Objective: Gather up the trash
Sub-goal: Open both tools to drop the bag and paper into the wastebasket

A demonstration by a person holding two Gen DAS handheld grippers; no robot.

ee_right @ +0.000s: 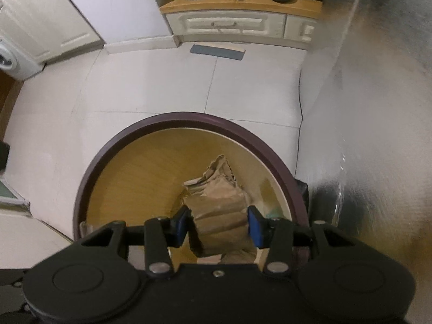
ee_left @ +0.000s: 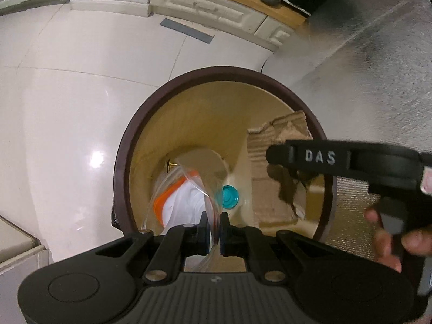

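A clear plastic bag (ee_left: 189, 189) with orange and white print hangs inside the round bin (ee_left: 127, 145), pinched in my left tongs (ee_left: 213, 226), which are clamped almost shut on its film. My right tongs (ee_right: 218, 225) stand partly apart around a torn piece of cardboard (ee_right: 218, 210); whether the pads press it I cannot tell. Both point down, so the trash should fall inside.

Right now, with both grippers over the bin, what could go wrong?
1. The left gripper pinches only thin clear plastic wrap; it may cling to the fingers after release.
2. The cardboard piece sits between the right gripper fingers and reaches close to the bin rim; it could lean or wedge there, blocking later trash.
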